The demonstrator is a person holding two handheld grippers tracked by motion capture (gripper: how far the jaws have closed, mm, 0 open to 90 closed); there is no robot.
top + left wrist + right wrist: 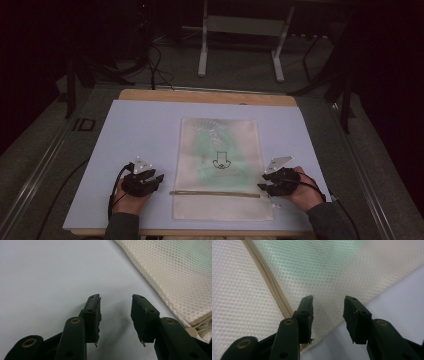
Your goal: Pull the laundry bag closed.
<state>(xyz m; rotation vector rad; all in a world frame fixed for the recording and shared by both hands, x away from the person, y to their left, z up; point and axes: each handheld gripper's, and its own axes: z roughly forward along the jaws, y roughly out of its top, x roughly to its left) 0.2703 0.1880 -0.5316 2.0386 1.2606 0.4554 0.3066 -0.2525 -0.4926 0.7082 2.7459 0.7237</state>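
Observation:
A cream mesh laundry bag (pixel 220 165) lies flat on the pale blue mat (pixel 140 130), with something green inside it and a small black print on its front. A zipper (pixel 215 193) runs across it near the person's side. My left gripper (pixel 159 178) rests on the mat just left of the bag, open, nothing between its jaws; the mesh (pixel 180 270) and the zipper end (pixel 202 326) lie to its right. My right gripper (pixel 261 182) sits at the bag's right edge near the zipper, open, over the mesh (pixel 332 272) and the zipper band (pixel 272 287).
The mat lies on a wooden board (pixel 205 96) on the table. A white metal stand (pixel 240 45) stands on the floor beyond the table. Dark cables (pixel 155 60) trail at the back left. Bare mat lies on both sides of the bag.

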